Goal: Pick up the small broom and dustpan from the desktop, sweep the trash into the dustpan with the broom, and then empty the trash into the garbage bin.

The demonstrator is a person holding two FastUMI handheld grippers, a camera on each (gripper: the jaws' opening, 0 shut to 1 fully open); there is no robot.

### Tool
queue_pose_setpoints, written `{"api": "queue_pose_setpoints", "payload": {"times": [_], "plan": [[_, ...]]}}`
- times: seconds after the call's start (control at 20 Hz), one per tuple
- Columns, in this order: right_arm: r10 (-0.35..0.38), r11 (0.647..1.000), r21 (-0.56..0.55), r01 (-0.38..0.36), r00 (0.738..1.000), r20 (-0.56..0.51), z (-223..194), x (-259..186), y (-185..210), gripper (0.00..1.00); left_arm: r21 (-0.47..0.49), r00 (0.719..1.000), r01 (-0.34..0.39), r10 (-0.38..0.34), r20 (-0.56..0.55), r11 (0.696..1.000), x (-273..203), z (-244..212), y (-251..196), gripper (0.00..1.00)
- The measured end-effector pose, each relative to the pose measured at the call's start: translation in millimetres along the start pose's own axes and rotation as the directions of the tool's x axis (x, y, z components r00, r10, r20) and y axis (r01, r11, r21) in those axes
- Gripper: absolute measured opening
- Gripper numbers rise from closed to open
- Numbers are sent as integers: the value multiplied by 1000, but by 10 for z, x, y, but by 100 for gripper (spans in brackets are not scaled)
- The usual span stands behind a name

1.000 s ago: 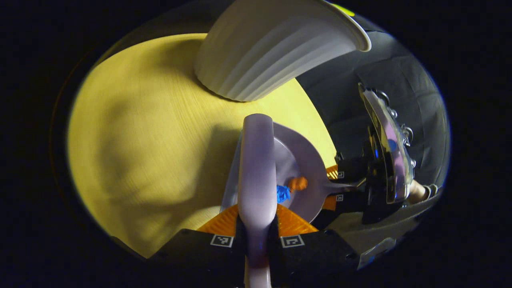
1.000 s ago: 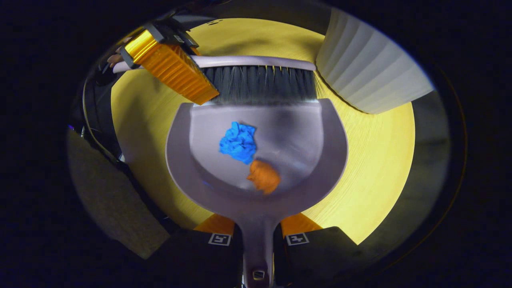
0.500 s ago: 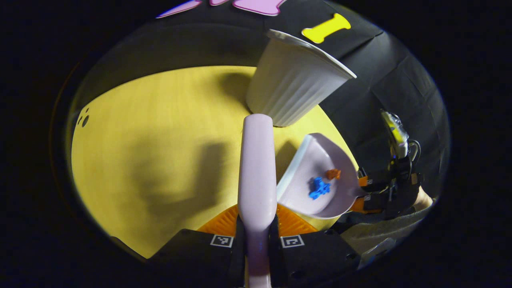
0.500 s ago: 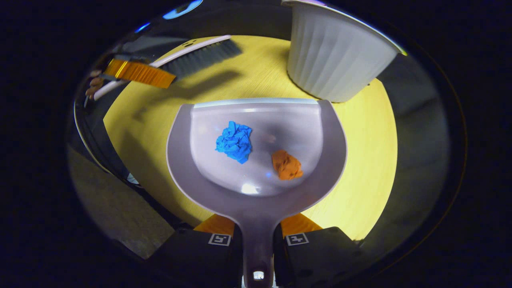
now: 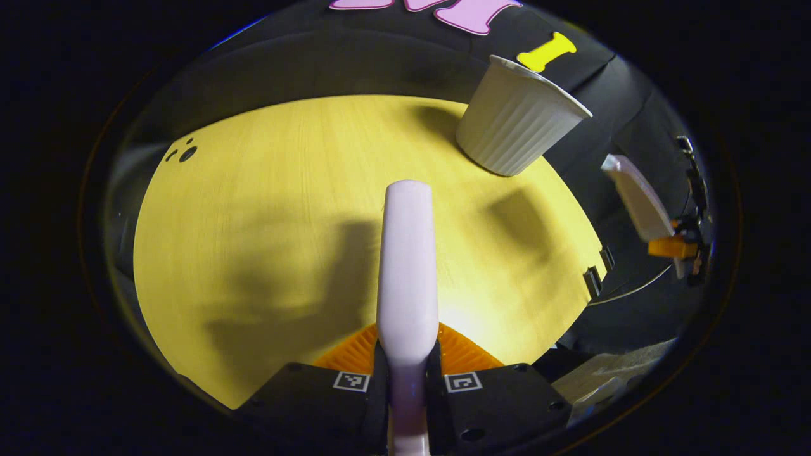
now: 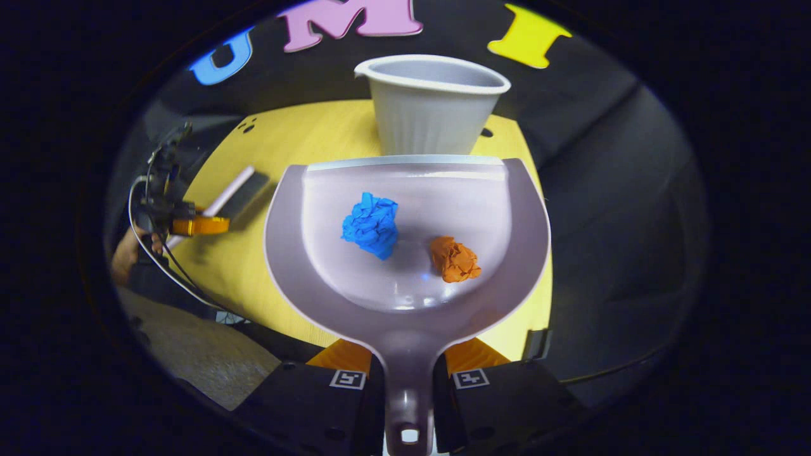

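Right gripper [image 6: 408, 373] — both fingers pressed on the handle of a pale grey plastic dustpan [image 6: 329, 266], pan held level and clear above the yellow wood-grain desktop [image 6: 304, 139]. In the pan: one crumpled blue paper ball [image 6: 370, 225] and one crumpled orange paper ball [image 6: 453, 259], apart from each other. Beyond the pan's front lip — a white ribbed plastic garbage bin [image 6: 431, 107], upright, open-topped. Far left: the left gripper [image 6: 190, 225] gripping a small white-handled broom with dark bristles [image 6: 237, 190].

dustpan [image 6: 405, 253] — up, clear of broom [image 6: 231, 193]
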State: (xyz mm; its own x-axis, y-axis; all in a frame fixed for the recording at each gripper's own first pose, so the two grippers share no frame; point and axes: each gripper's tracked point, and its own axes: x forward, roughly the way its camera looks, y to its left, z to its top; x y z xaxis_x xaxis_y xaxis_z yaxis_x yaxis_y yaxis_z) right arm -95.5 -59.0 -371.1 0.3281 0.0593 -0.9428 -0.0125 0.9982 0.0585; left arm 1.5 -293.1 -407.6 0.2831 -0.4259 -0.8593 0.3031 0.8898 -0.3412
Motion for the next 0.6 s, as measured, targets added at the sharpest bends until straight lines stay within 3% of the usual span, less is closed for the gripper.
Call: {"api": "queue_pose_setpoints", "payload": {"times": [0.15,0.3,0.45,0.6], "plan": [[-77,997,-2,77,994,78,276,-36,-120,35,-32,1000,13,-13,2,999,61,-10,30,29],[-194,978,-52,204,970,146,640,124,-357,35,-52,1000,19,-19,9,998,58,-65,61,29],[-256,958,-85,273,951,173,913,179,-413,35,-58,1000,17,-16,18,998,55,-59,72,29],[-333,915,-182,360,929,162,1051,177,-563,35,-70,1000,10,-9,24,997,59,-67,78,29]]}}
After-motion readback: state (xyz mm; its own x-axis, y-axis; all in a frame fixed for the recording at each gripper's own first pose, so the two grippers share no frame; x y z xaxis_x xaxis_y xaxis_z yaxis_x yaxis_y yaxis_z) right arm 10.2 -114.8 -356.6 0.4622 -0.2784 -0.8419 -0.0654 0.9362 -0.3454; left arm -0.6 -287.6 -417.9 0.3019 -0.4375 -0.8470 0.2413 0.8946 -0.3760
